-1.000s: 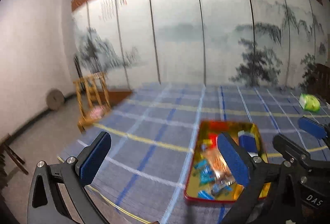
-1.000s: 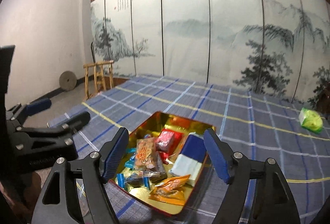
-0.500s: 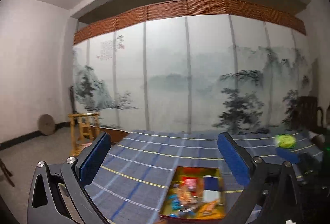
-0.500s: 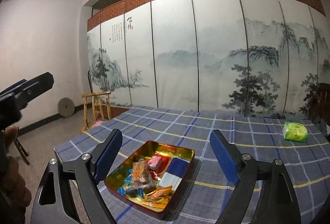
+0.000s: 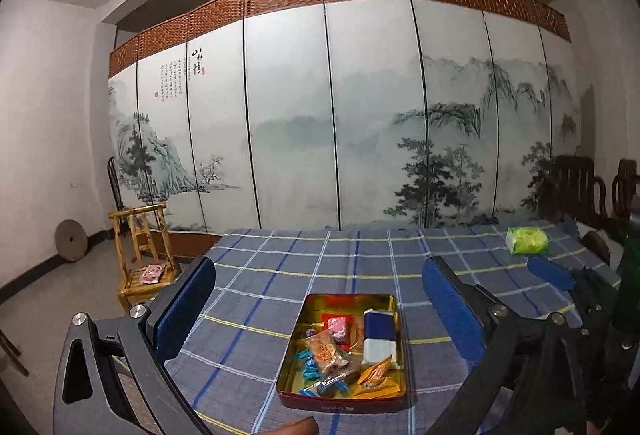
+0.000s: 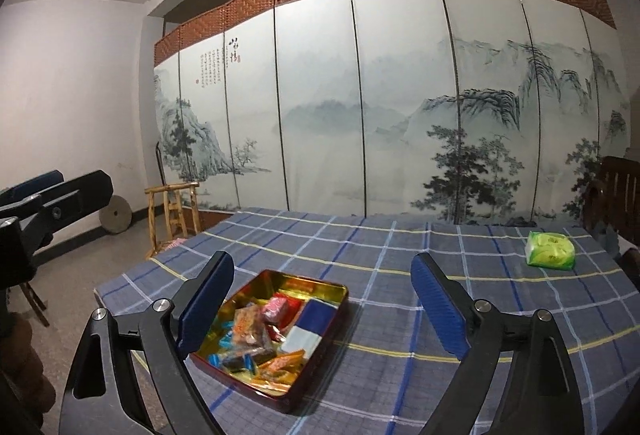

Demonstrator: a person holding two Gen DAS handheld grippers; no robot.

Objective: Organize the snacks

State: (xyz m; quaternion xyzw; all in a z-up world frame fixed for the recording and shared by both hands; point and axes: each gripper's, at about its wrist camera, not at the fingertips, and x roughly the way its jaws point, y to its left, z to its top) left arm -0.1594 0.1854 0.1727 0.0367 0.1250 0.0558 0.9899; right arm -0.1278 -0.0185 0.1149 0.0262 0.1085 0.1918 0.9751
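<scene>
The snack tin [image 5: 343,401] sits on the checked tablecloth [image 5: 280,275], low between the left gripper [image 5: 318,311]'s two blue pads and near the left pad of the right gripper [image 6: 322,305]. It holds a blue-and-white packet [image 6: 310,323], a red wrapper [image 6: 275,308], an orange-patterned bag [image 5: 326,349] and small blue sweets [image 5: 310,367]. Both grippers hang above the cloth, jaws spread wide, holding nothing. A green packet [image 6: 550,250] lies far right, well apart from the tin. Past the left pads stands a wooden chair [image 5: 142,247].

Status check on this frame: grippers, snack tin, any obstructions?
Left gripper open, empty. Right gripper open, empty. Snack tin full, on tablecloth. Green packet apart, far right; nothing blocking.
</scene>
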